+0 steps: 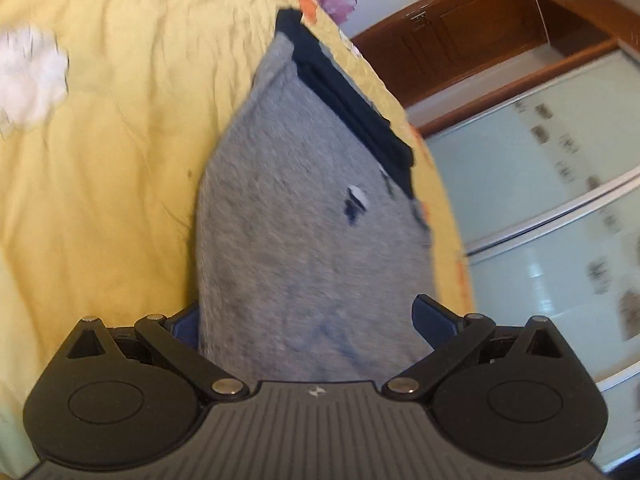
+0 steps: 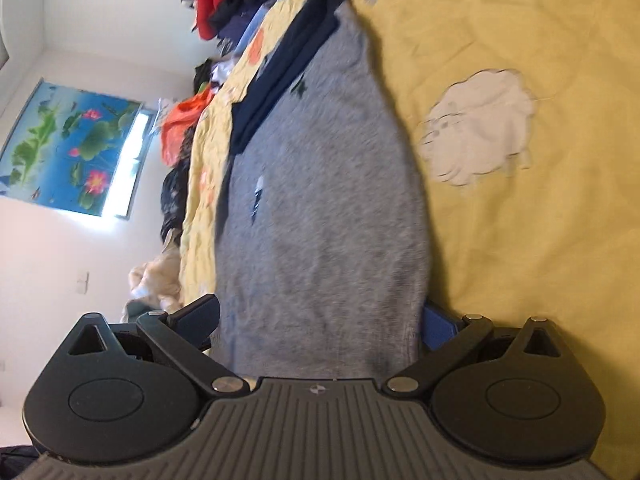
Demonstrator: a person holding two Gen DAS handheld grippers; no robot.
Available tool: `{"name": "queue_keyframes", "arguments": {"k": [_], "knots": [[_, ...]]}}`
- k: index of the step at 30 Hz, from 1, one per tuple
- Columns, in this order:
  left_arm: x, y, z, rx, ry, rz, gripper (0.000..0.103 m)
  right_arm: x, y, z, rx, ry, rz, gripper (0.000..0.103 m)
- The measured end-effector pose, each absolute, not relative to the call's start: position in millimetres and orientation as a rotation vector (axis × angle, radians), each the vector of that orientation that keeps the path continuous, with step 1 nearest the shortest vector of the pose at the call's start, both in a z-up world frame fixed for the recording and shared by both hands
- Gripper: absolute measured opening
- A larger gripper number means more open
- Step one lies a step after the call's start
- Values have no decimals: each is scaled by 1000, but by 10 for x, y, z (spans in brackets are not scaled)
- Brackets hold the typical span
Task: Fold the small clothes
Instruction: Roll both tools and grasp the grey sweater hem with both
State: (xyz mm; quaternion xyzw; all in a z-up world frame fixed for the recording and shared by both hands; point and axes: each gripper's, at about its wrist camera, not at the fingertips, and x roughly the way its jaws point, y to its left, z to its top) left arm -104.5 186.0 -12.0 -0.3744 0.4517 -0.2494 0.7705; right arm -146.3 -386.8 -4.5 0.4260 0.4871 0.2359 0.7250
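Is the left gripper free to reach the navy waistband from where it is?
Probably not yet: the left gripper has the grey garment between its fingers, and the navy waistband lies at the far end.

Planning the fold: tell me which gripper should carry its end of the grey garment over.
Neither is clearly better. The left gripper and right gripper each have the grey garment between open fingers, its navy band at the far end in both views.

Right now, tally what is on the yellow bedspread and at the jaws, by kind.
Grey garment with navy band: 1
White cloud patches on the yellow bedspread: 1
Grippers, jaws wide with the grey cloth between them: 2 (left gripper, right gripper)
Heaps of other clothes beyond the bed's edge: too jumbled to count
Total counted: 4
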Motion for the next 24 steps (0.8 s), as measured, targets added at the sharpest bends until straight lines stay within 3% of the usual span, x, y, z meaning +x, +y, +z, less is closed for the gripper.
{"name": "queue_keyframes", "arguments": {"k": [5, 14, 17, 19, 22, 24], "knots": [[-1013, 2025, -170, -906, 1004, -538, 103, -1422, -3747, 31, 876, 1126, 548, 89], [-1033, 1944, -174, -864, 1063, -603, 103, -1428, -3744, 4, 889, 1116, 555, 88], [-1088, 1867, -172, -838, 1069, -633, 103, -1447, -3719, -19, 861, 1132, 548, 63], [-1110, 1846, -165, -818, 1073, -642, 100, -1456, -3675, -83, 836, 1169, 536, 31], [-1124, 1850, -168, -800, 1088, -646, 87, -1479, -3651, -160, 849, 1182, 542, 25], [-1117, 1852, -193, -769, 1108, -613, 49, -1489, -3689, -187, 873, 1182, 541, 25]]}}
